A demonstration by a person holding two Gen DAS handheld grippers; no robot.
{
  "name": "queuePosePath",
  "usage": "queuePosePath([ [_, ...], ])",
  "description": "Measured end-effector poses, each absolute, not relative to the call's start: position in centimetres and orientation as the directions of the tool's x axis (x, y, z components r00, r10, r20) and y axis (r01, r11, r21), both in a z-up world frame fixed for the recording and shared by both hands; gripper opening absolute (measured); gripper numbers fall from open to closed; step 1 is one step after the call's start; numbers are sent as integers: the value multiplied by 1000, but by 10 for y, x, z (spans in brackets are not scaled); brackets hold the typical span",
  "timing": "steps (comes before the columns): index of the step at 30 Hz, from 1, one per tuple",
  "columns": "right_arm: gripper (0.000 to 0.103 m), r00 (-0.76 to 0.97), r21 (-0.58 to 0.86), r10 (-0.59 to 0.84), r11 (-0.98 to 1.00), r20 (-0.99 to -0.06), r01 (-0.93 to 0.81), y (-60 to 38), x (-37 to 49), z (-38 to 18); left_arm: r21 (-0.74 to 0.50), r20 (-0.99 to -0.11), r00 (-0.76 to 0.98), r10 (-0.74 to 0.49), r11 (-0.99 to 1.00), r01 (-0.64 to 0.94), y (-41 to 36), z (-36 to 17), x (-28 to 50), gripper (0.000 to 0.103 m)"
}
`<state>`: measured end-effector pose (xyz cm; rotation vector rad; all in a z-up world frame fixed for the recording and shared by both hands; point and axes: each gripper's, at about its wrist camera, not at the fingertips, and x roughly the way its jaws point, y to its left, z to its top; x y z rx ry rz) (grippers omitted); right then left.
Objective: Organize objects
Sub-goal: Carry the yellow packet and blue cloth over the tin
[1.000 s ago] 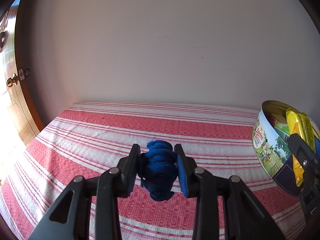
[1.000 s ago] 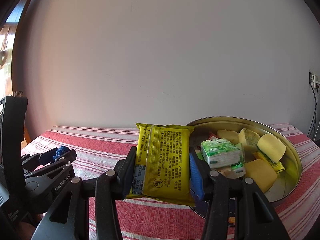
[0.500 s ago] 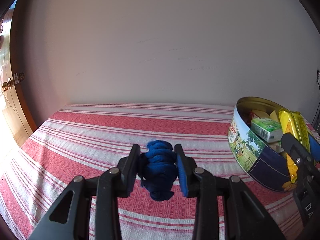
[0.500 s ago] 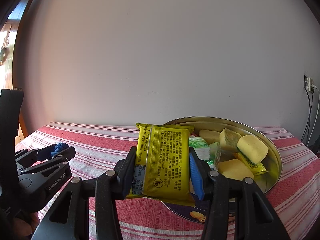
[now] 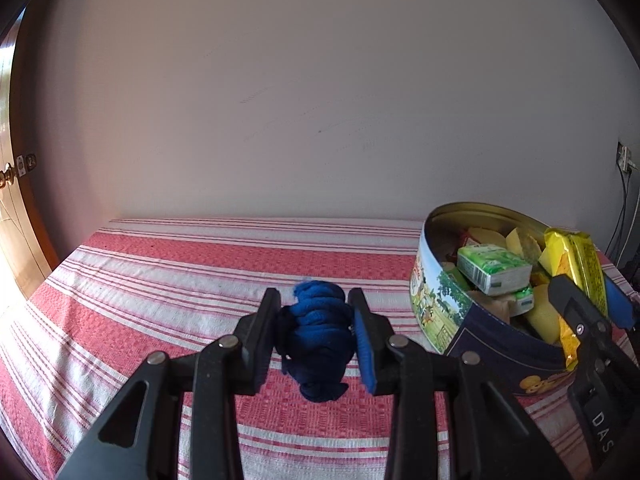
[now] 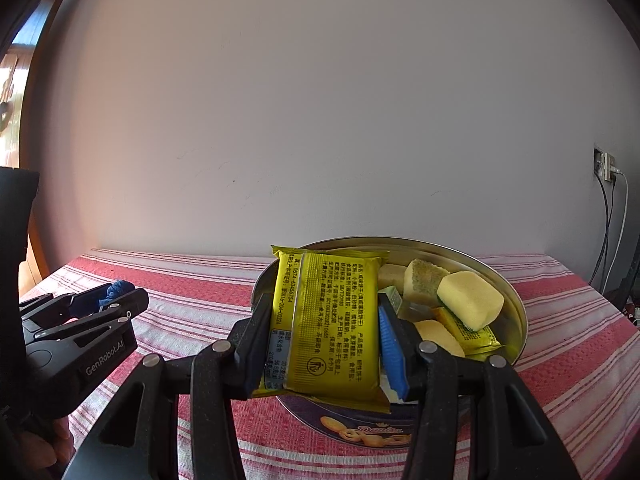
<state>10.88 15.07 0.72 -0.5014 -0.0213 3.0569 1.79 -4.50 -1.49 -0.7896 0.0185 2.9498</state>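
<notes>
My left gripper [image 5: 316, 336] is shut on a bunched blue cloth [image 5: 318, 340], held above the striped tablecloth [image 5: 160, 300]. My right gripper [image 6: 324, 344] is shut on a yellow snack packet [image 6: 328, 320], held upright just in front of and over the near rim of the round cookie tin [image 6: 516, 312]. In the left wrist view the tin [image 5: 440, 304] stands at the right, with the right gripper [image 5: 588, 300] and the packet [image 5: 580, 264] over it. The right wrist view shows the left gripper [image 6: 108, 300] at the left, with the blue cloth [image 6: 116, 288] peeking out.
The tin holds yellow sponges [image 6: 468, 300], a green-and-white tissue pack [image 5: 492, 272] and small packets. A plain wall stands behind the table. A wooden door [image 5: 16, 220] with a brass knob is at the left; cables and a wall socket [image 6: 608, 168] are at the right.
Both grippers have moved to the right along the table with their loads. The tin now shows much more fully in the left wrist view and sits further left in the right wrist view.
</notes>
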Motion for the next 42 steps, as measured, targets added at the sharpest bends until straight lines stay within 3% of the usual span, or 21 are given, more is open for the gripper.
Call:
queuePosePath([
  [27, 51, -950, -49, 146, -989, -275, -138, 209, 118, 16, -10, -463, -864, 196, -976, -216, 19, 0, 26, 34],
  [42, 51, -922, -13, 220, -974, -319, -228, 257, 92, 21, -36, -495, -825, 273, -955, -294, 70, -1, 8, 34],
])
